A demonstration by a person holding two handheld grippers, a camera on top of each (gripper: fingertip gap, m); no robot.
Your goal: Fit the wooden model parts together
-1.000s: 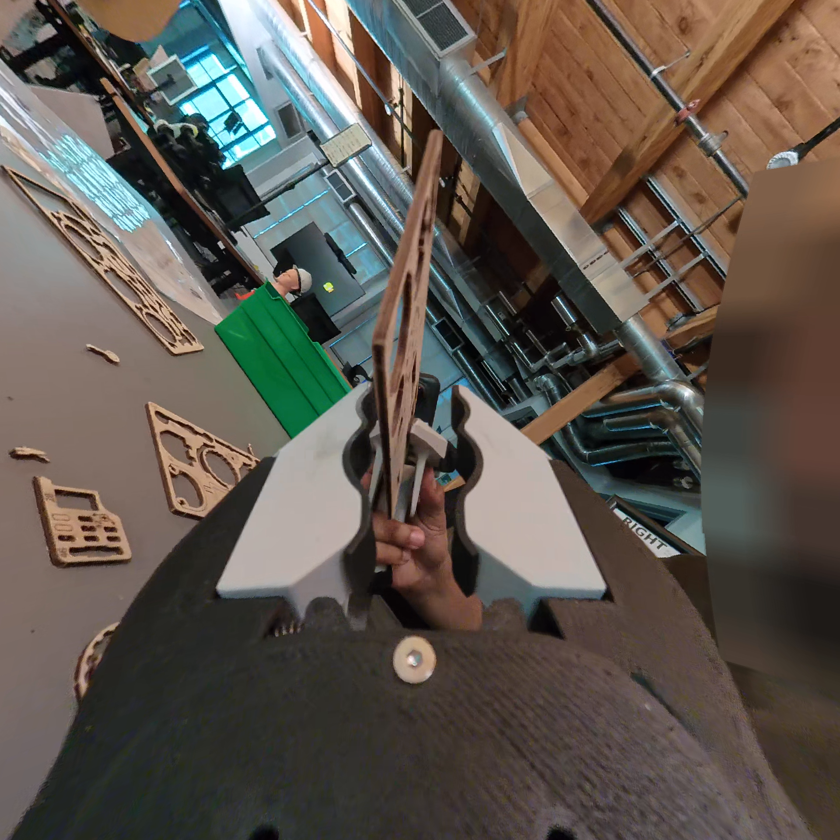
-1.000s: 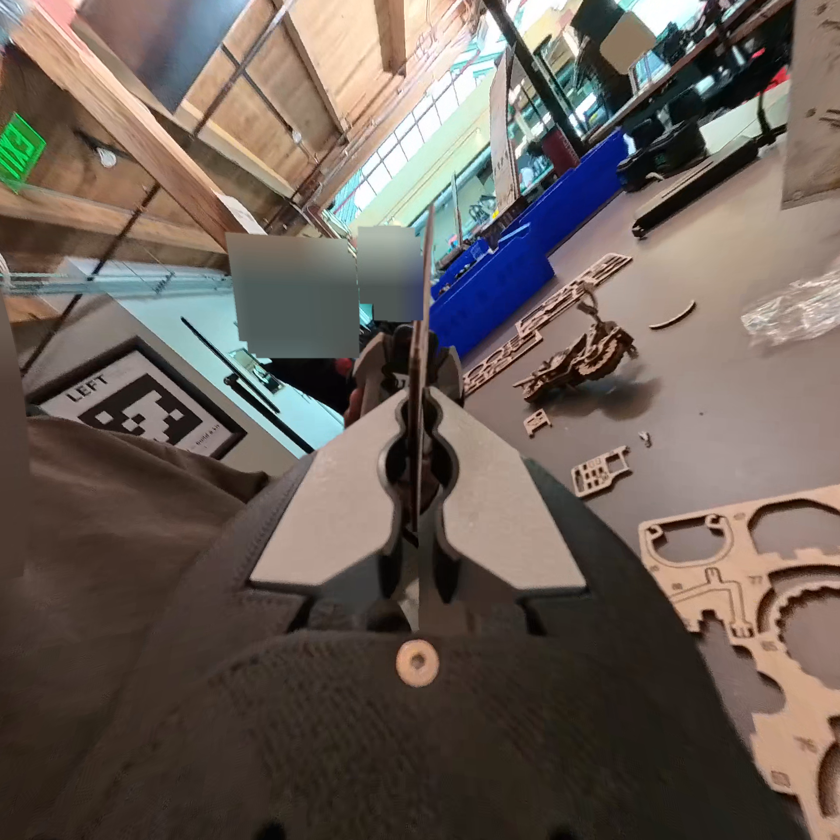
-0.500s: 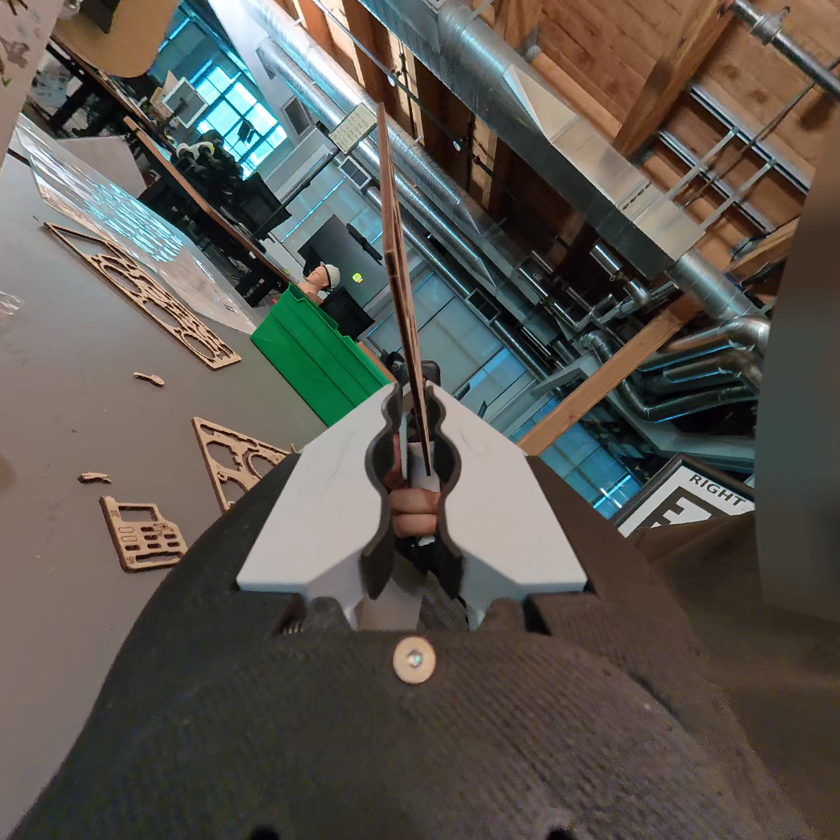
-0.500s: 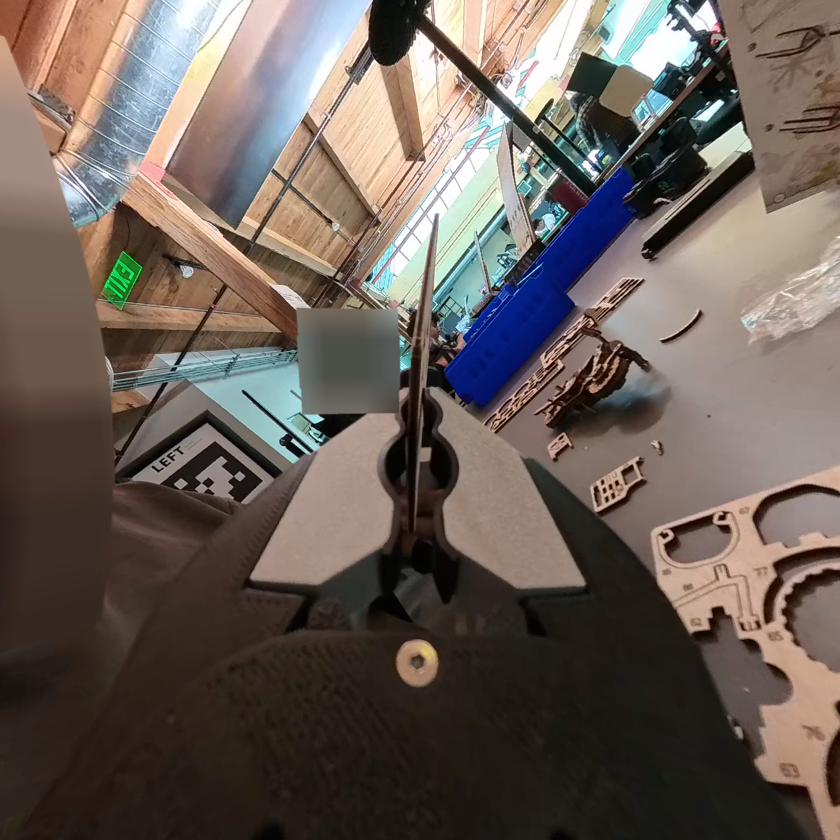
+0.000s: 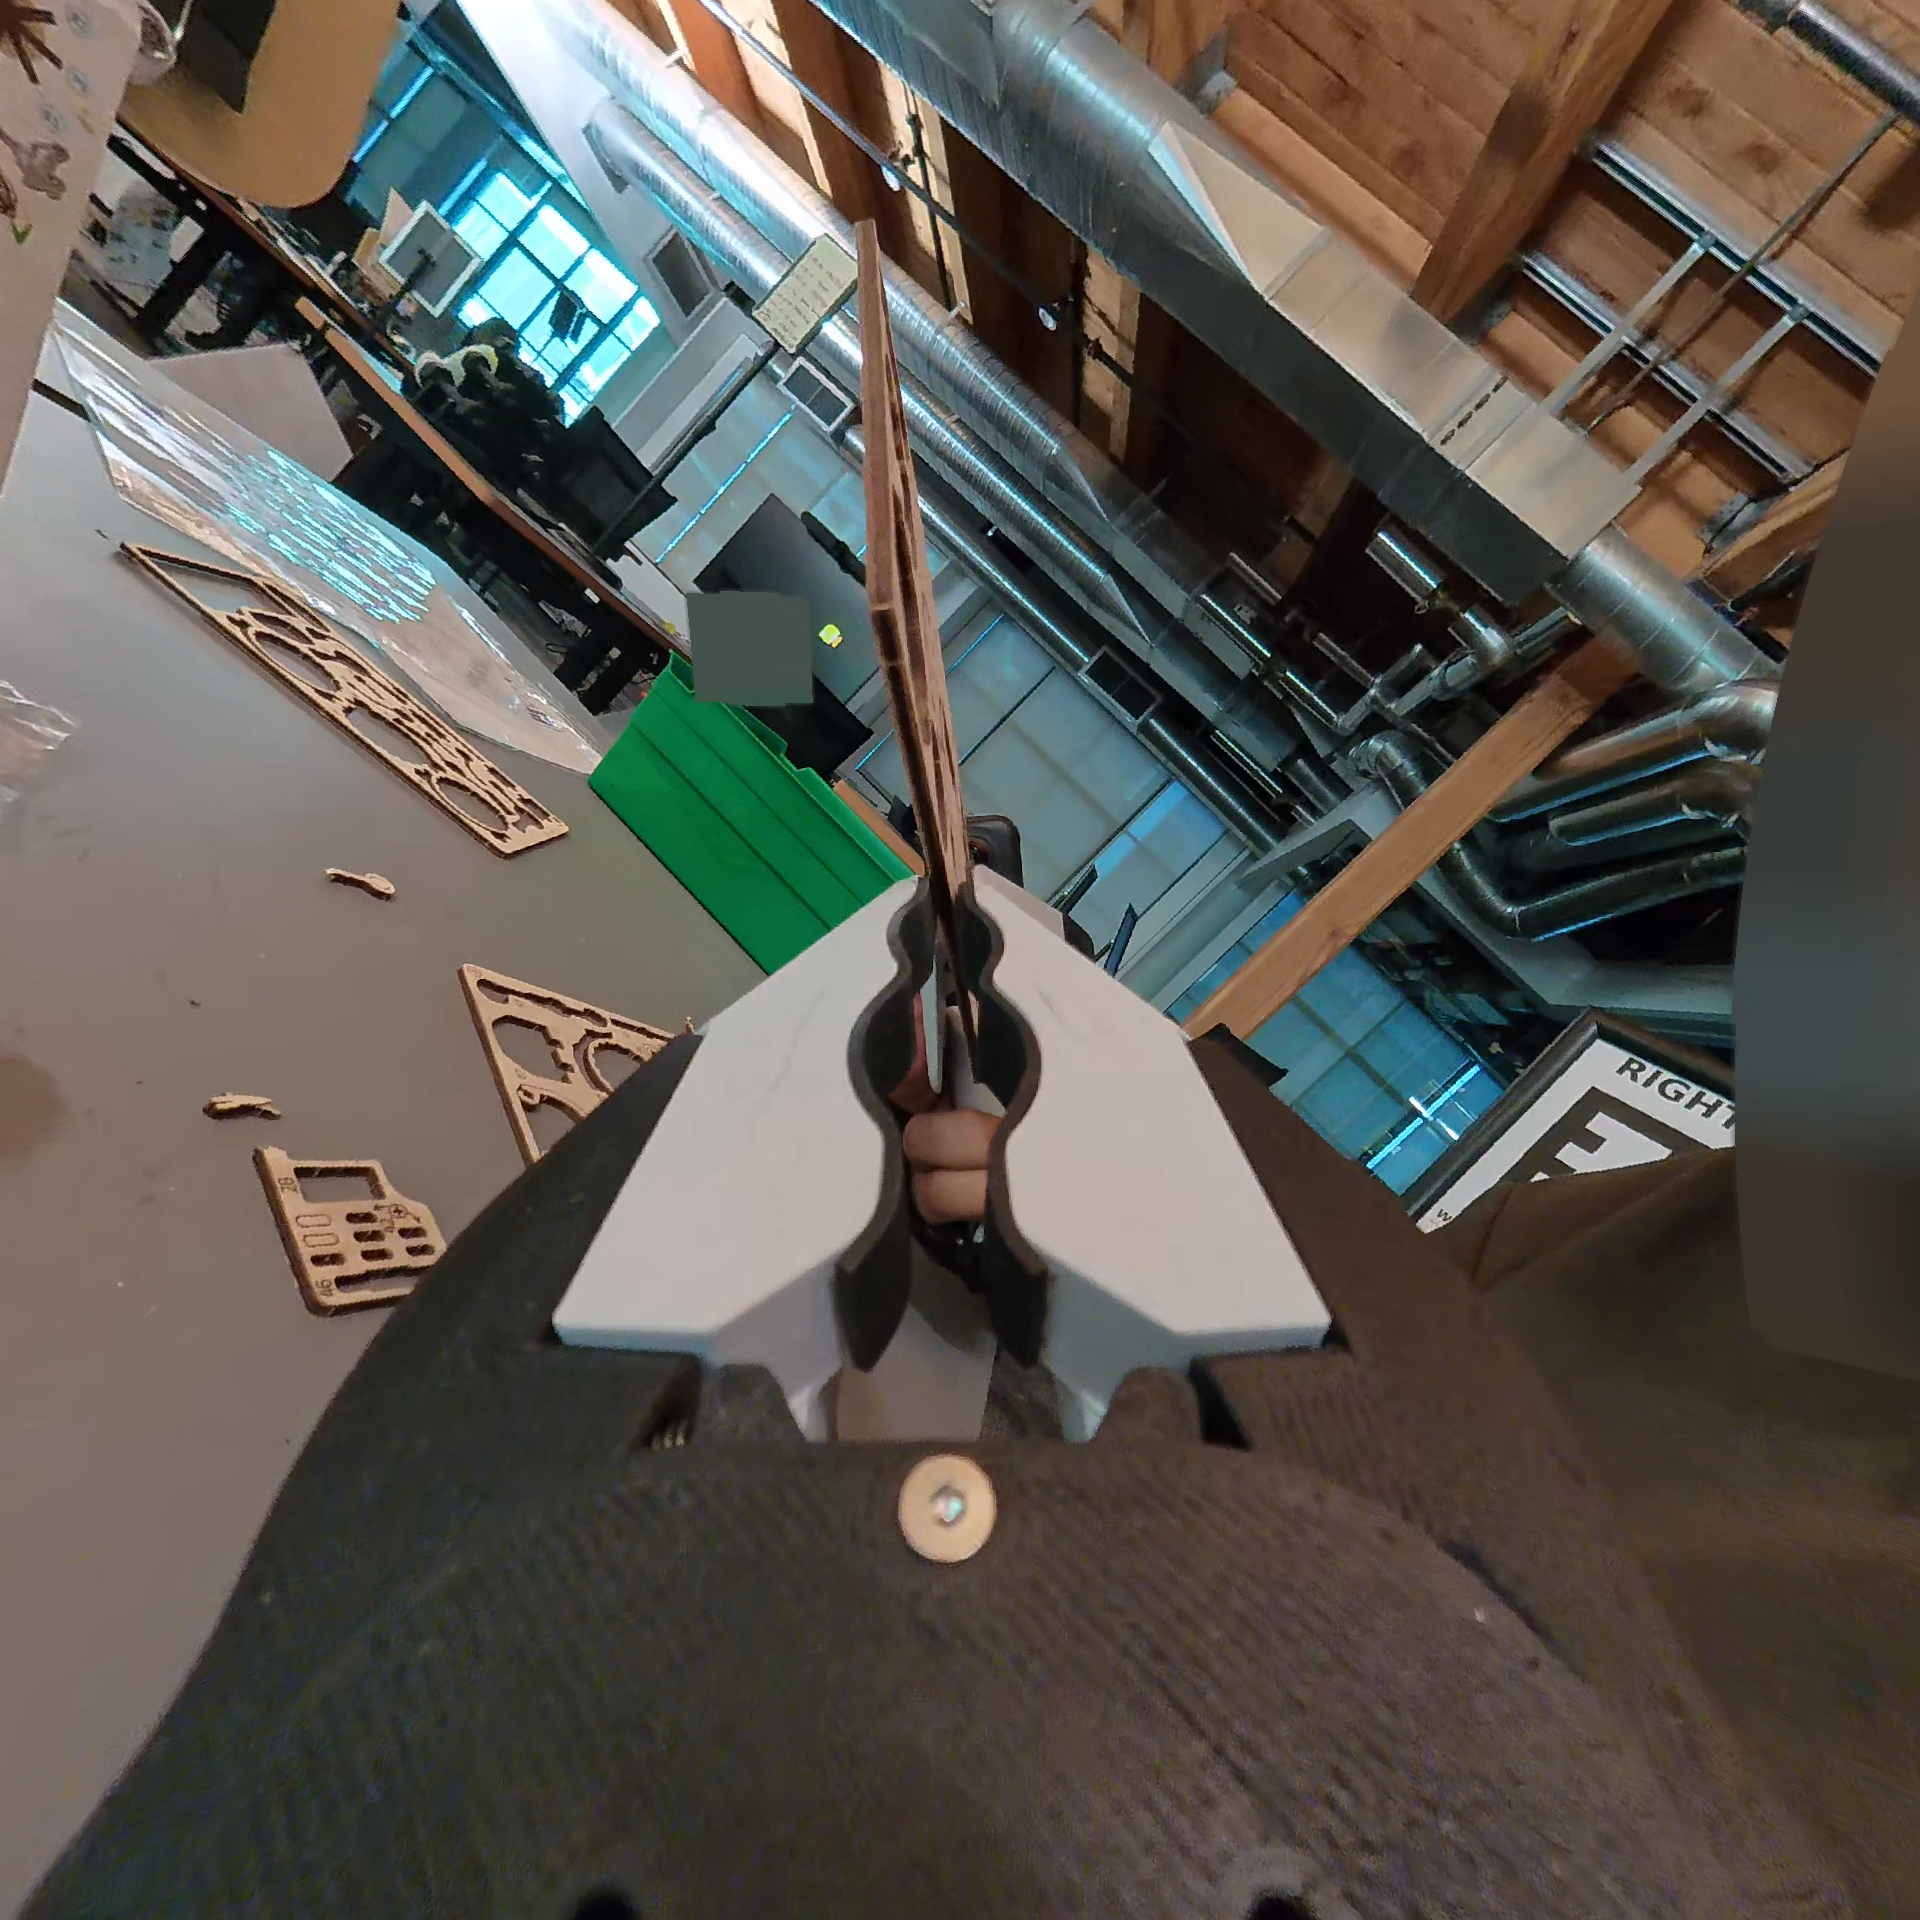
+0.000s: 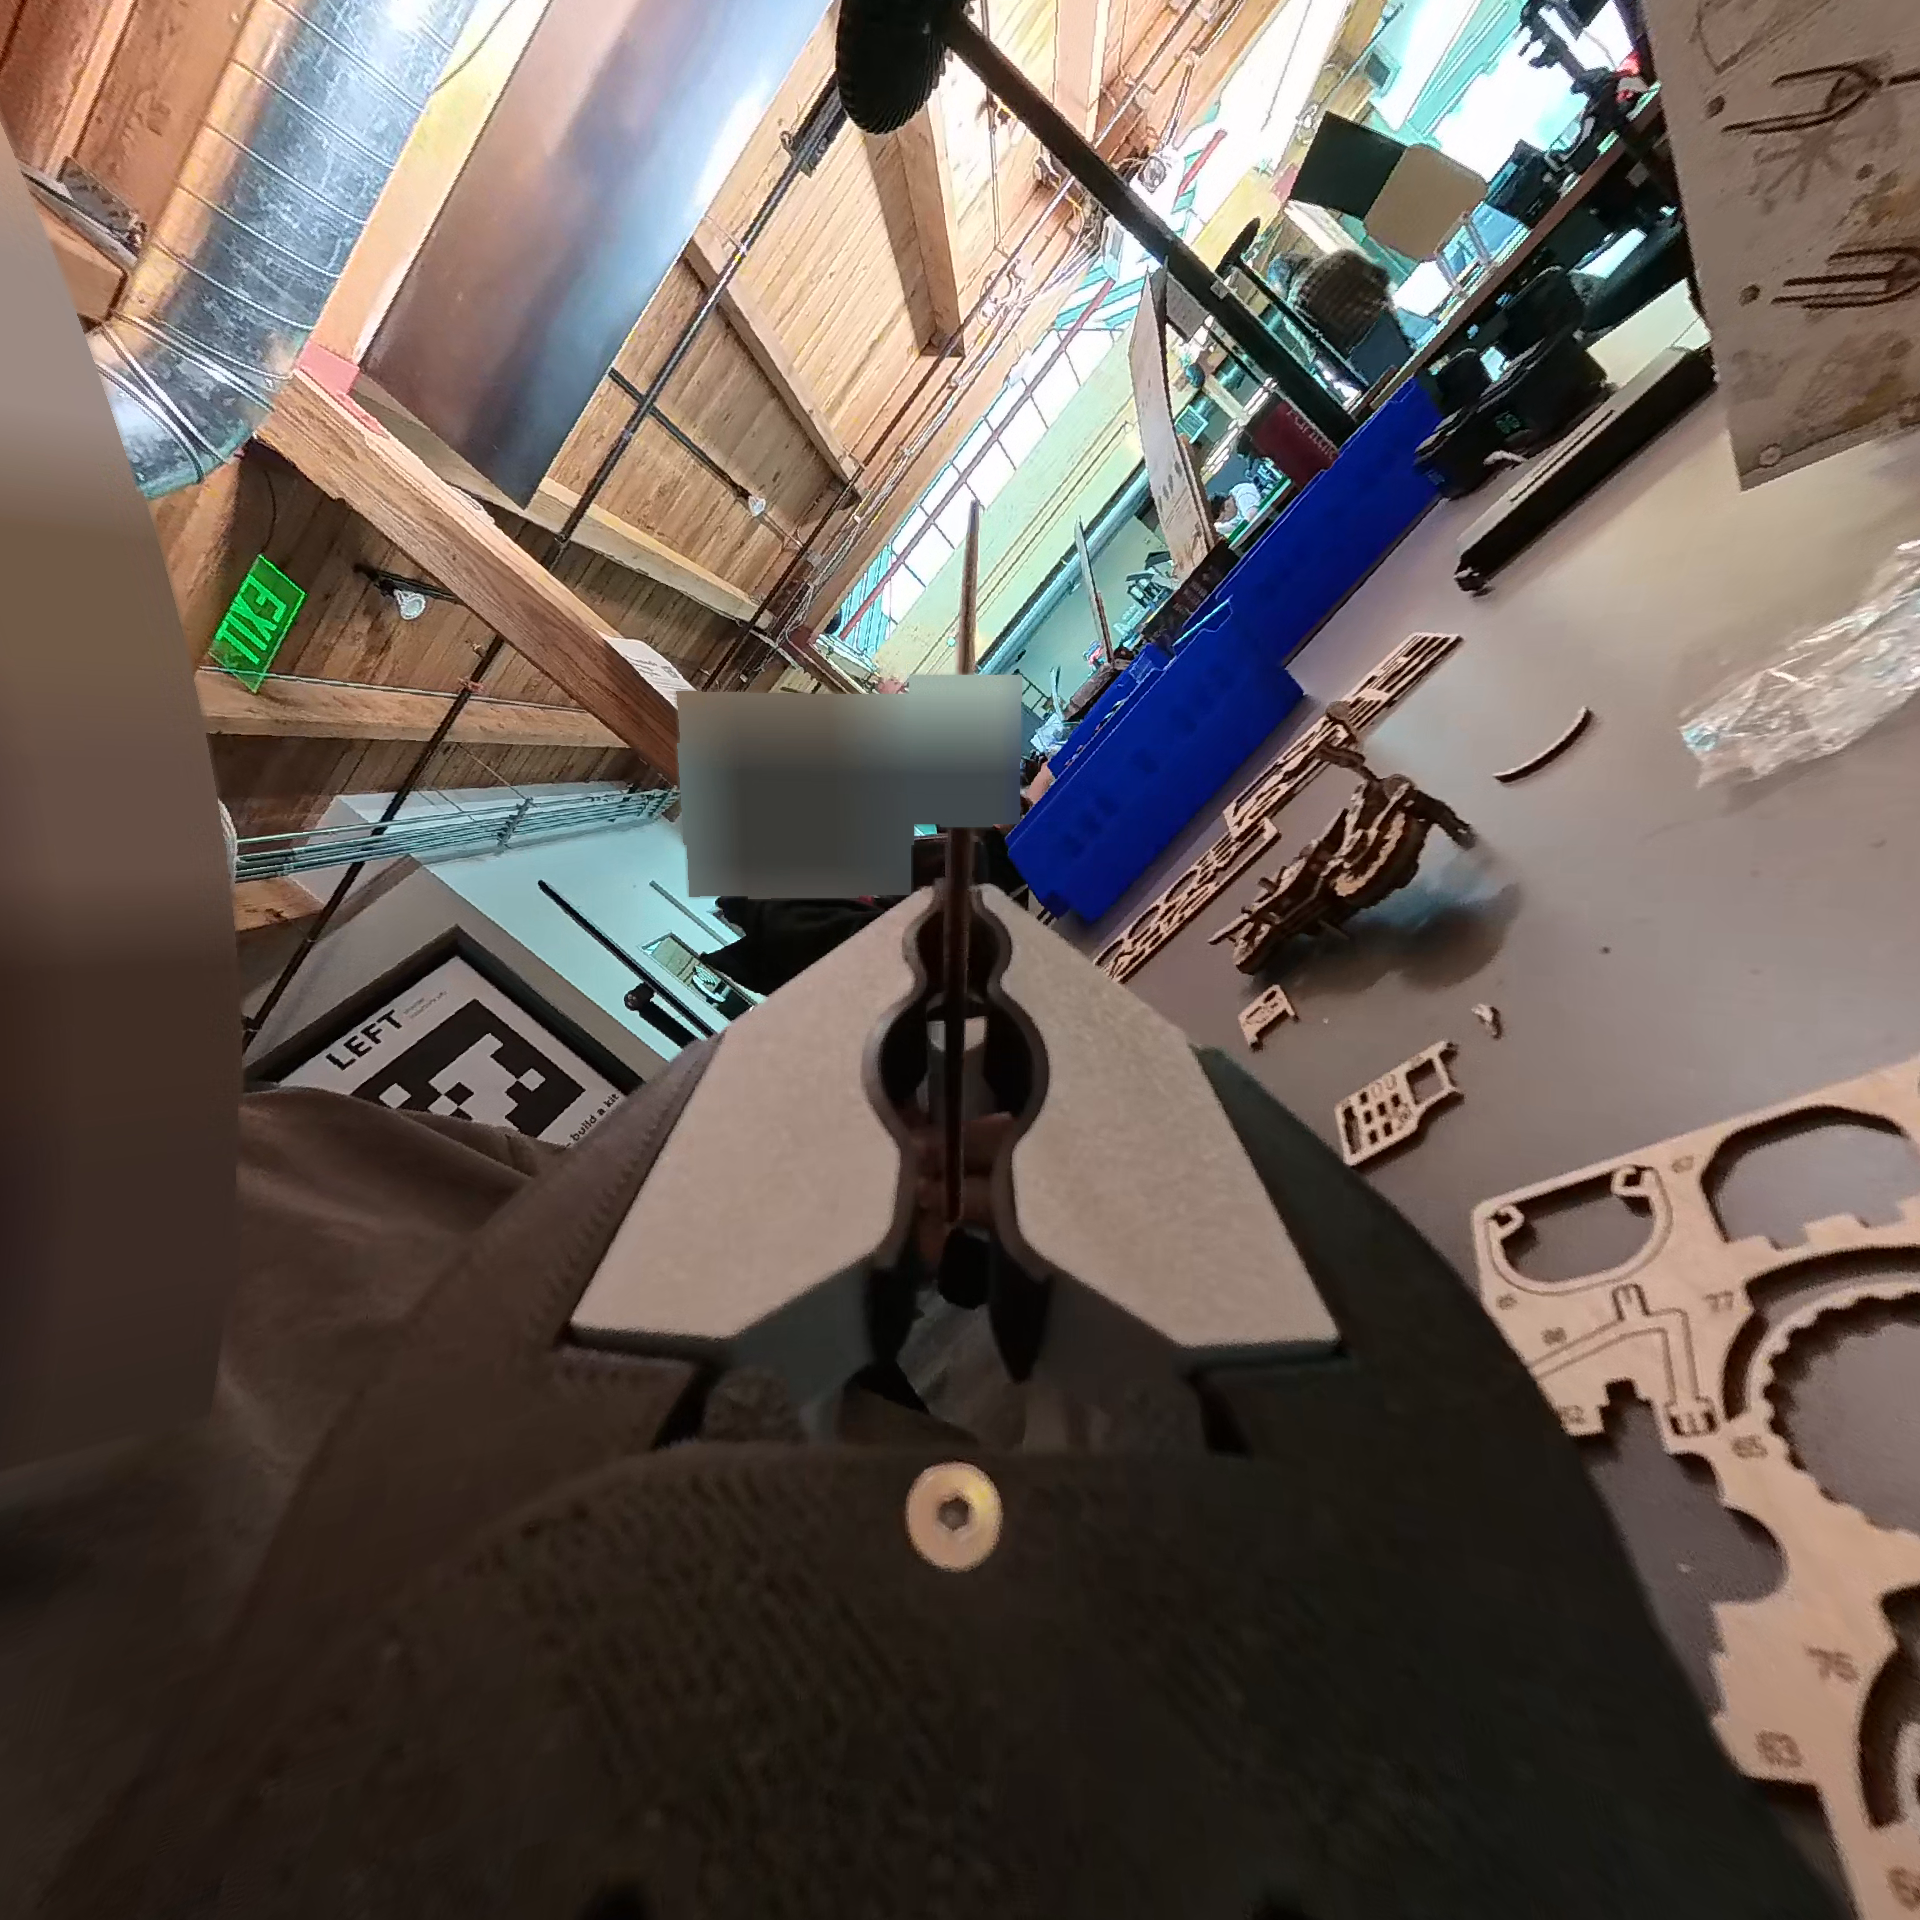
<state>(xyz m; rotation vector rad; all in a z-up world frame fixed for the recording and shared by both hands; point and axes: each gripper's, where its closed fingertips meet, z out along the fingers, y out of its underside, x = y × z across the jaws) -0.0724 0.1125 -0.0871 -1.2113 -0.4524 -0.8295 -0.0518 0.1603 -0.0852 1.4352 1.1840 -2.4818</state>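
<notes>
A thin wooden sheet [image 5: 902,582] is being pinched edge-on, above the table [image 5: 156,935], by the left gripper [image 5: 948,914] and right gripper [image 6: 961,909], both closed on it. Snapping is being risked if the grippers are twisted apart.

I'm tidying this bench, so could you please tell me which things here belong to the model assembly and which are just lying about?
In use:
- wooden sheet, held edge-on between left gripper and right gripper
- part-built wooden model
- loose cut piece
- cut-out sheet

Lying about:
- green bin
- blue bins
- crumpled plastic wrap
</notes>
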